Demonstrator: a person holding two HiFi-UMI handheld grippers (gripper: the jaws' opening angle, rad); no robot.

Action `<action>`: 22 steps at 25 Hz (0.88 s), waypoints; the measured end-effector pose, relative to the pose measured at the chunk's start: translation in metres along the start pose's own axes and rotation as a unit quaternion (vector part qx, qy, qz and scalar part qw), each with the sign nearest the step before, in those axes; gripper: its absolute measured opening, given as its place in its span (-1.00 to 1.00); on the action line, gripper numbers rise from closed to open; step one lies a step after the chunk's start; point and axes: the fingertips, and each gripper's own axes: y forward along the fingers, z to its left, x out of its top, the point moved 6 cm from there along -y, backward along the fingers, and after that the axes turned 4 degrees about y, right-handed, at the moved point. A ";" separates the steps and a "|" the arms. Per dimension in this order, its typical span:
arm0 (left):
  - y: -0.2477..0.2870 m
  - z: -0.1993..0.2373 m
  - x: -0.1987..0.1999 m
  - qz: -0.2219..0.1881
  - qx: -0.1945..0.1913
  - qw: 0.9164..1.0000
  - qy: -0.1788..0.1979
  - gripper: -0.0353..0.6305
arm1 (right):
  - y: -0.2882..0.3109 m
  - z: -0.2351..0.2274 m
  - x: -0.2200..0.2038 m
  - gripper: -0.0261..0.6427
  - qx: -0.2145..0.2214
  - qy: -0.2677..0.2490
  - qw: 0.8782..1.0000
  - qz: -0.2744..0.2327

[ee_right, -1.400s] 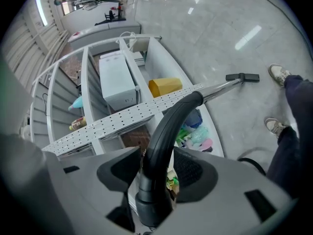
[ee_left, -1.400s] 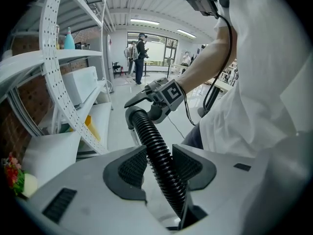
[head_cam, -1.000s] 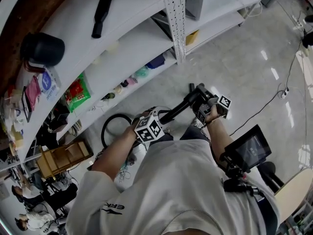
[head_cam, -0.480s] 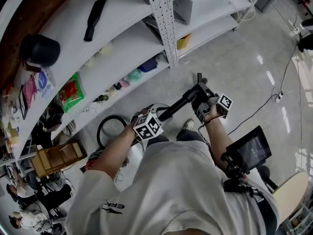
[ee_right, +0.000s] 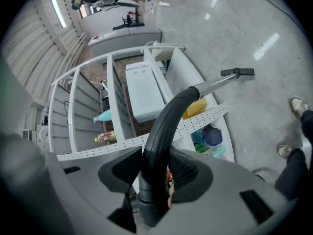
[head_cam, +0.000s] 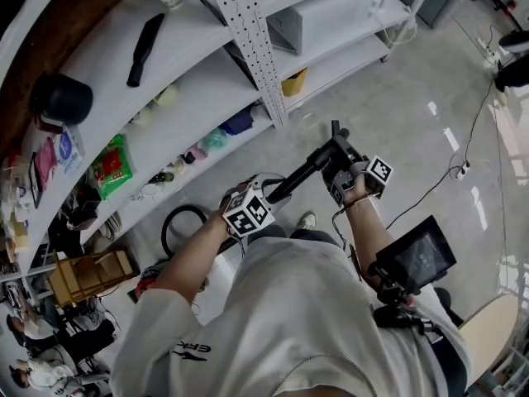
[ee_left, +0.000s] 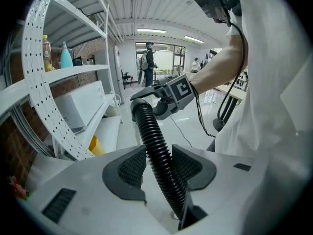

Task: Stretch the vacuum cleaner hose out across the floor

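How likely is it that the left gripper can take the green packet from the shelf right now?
Probably not yet. The left gripper is shut on the ribbed vacuum hose, so it is occupied. The green packet lies uncovered on the shelf; nothing seems to block it.

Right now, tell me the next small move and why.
Probably pull both tools away from the shelf toward open floor: the left tool grips the ribbed hose, the right tool has just closed tighter on its pipe, and a loop of hose lies by the shelf.
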 end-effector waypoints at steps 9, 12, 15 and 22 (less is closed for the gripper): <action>0.029 0.029 0.038 -0.015 -0.016 1.000 -0.004 -0.41 | -0.006 0.034 0.044 -0.39 0.013 -0.005 0.999 -0.043; 0.042 0.043 0.053 -0.028 -0.034 0.999 -0.005 -0.41 | -0.003 0.044 0.061 -0.39 0.015 -0.008 0.998 -0.054; 0.057 0.055 0.066 -0.038 -0.050 0.998 -0.002 -0.41 | -0.003 0.054 0.079 -0.39 0.016 -0.011 0.998 -0.066; 0.094 0.092 0.098 -0.028 -0.099 0.995 0.001 -0.25 | 0.010 0.084 0.119 -0.39 0.009 -0.024 0.996 -0.086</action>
